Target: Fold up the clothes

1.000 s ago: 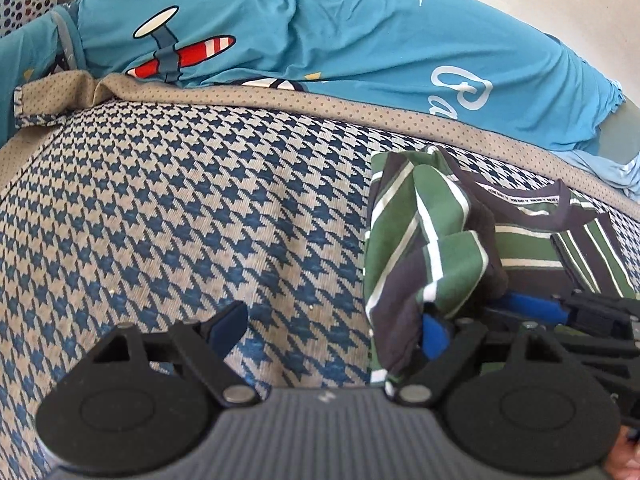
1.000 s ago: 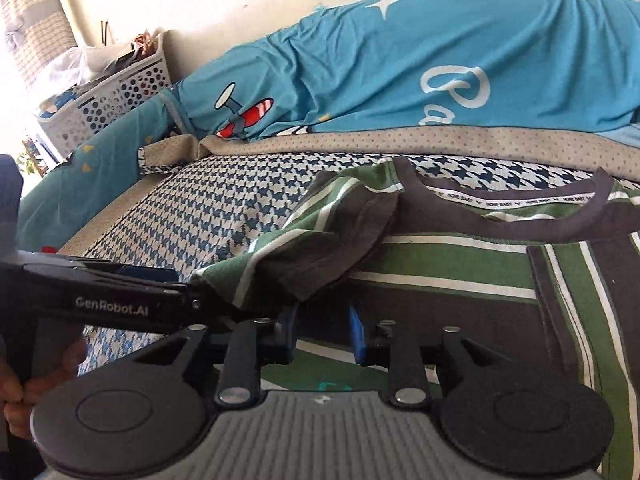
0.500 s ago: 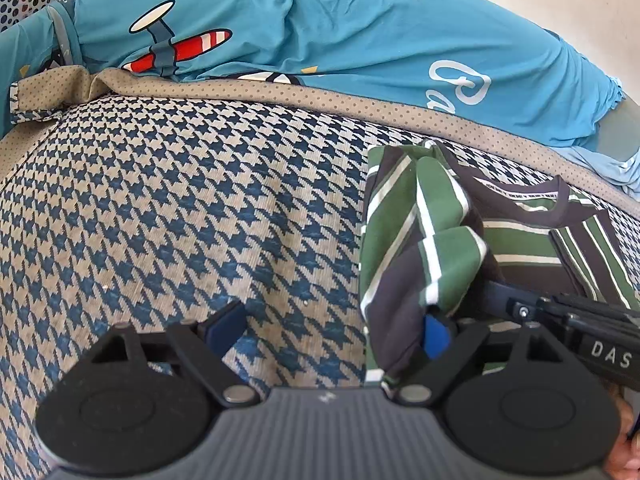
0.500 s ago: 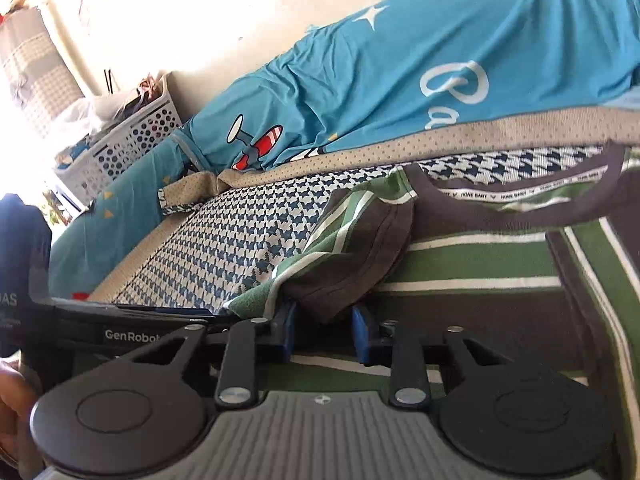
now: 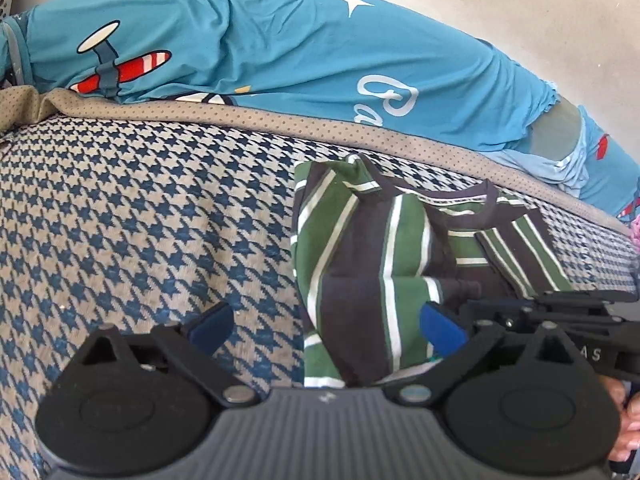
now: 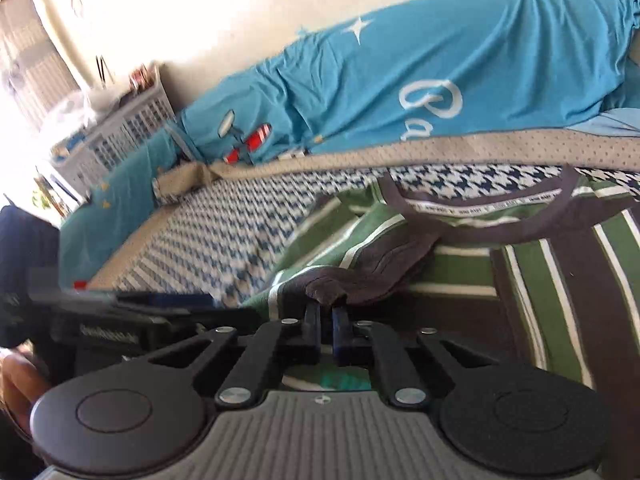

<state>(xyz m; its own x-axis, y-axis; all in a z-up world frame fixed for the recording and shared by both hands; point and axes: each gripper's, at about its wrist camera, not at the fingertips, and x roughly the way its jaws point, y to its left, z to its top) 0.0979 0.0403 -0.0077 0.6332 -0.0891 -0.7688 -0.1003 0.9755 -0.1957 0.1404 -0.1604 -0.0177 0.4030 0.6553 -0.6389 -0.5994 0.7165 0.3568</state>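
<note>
Pinching a sleeve of the striped shirt to fold it inward on the bed.

Nearest, the right tongs (image 6: 326,322) are closing, their pads clenched on a dark bunched fold of the green-striped shirt (image 6: 460,276), probably so the sleeve can be carried across the body. The left tongs (image 5: 326,326) are opening and stand released, one pad over the houndstooth bed cover (image 5: 140,220), the other beside the shirt's folded edge; cloth lies between them but neither pad presses it, likely a handover of that edge. The shirt lies flat on the cover, its collar (image 6: 480,216) toward the far side. Only the right view shows the pinch itself and a laundry basket (image 6: 120,128) far left; the left view shows the shirt's whole outer edge. Farthest, a blue airplane-print quilt (image 5: 260,48) lies against the wall.
</note>
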